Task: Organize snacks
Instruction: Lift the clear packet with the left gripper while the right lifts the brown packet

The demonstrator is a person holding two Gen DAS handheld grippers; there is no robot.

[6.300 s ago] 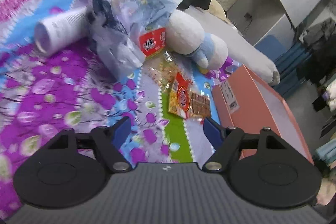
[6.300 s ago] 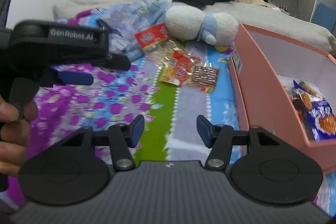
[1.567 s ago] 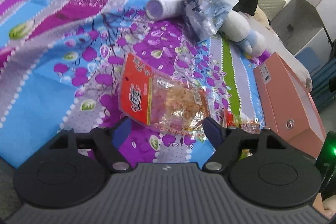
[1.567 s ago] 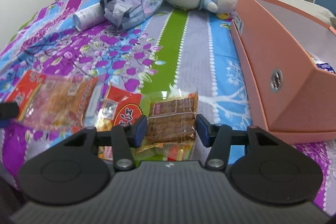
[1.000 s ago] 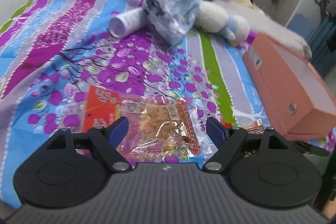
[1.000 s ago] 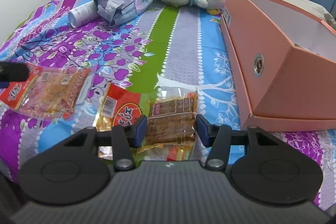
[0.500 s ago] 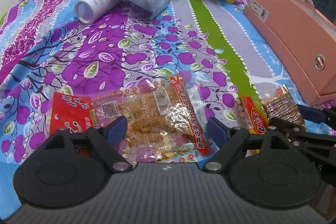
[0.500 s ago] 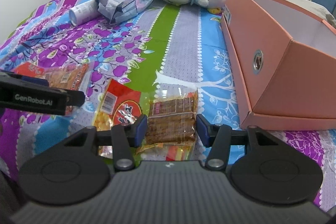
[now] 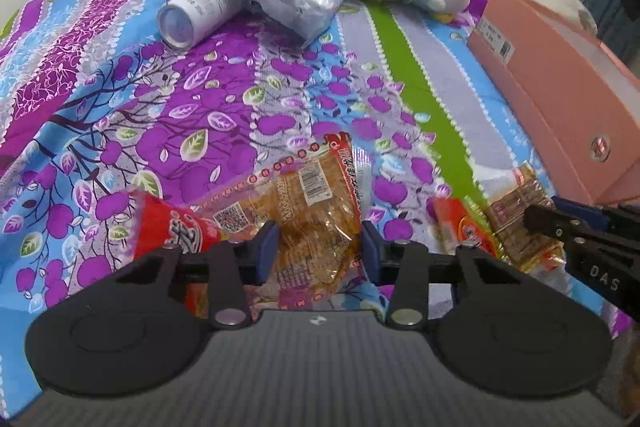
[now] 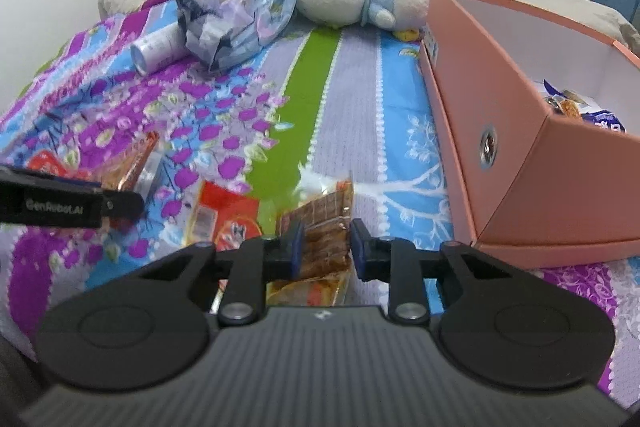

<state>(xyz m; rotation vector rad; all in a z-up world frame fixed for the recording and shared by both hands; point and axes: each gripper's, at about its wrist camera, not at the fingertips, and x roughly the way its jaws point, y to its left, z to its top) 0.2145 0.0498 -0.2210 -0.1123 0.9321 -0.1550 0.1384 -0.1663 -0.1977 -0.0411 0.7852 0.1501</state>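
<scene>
Snacks are partly sorted: at least 2 packets already lie inside the pink box point(image 10: 500, 131) at 3 o'clock on the bedspread point(image 10: 352, 99). 3 remain outside it: both tools are closing now, the left gripper point(image 9: 318, 247) around the clear orange-filled packet point(image 9: 316, 203), the right gripper point(image 10: 325, 247) around the brown bar packet point(image 10: 320, 231). Between them, the red packet point(image 10: 228, 219) lies untouched.

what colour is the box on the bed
Salmon pink outside, white inside; the box shows best in the right wrist view.
</scene>
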